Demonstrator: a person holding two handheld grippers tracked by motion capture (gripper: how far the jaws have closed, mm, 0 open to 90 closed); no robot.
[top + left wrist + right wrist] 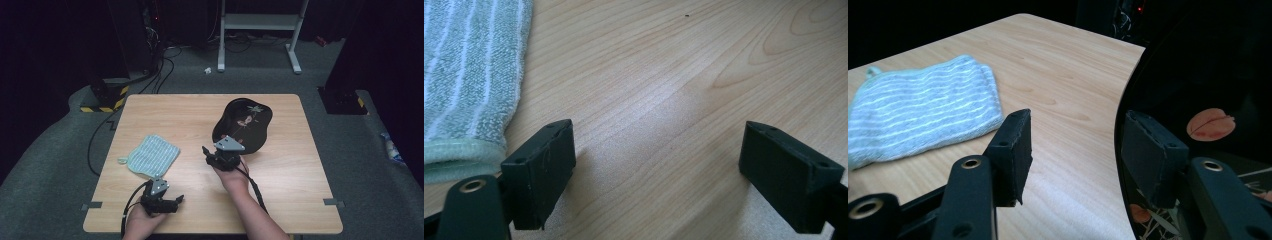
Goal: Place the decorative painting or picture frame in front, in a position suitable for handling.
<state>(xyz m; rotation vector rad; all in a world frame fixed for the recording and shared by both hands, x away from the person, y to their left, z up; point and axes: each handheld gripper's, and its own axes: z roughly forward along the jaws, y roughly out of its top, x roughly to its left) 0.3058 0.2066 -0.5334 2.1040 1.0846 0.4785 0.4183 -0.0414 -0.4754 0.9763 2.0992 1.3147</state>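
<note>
- Tray (243, 125): black and glossy with a flower pattern, seen just ahead of the right claw (223, 154); in the right gripper view its rim (1128, 150) stands between the parted jaws, one jaw over the tray, the other over bare wood.
- The right claw is held open; nothing is pinched yet.
- The left claw (659, 175) is spread wide over bare table (674, 75), with the cloth (469, 70) just to its left.
- Risk, as judged: the slick, thin rim may slip from the pads, or the tray may be pushed away if the jaws are closed too shallow.
- Surface: pale wood-grain table; grey carpet (60, 150), cables and dark surroundings are seen beyond.
</note>
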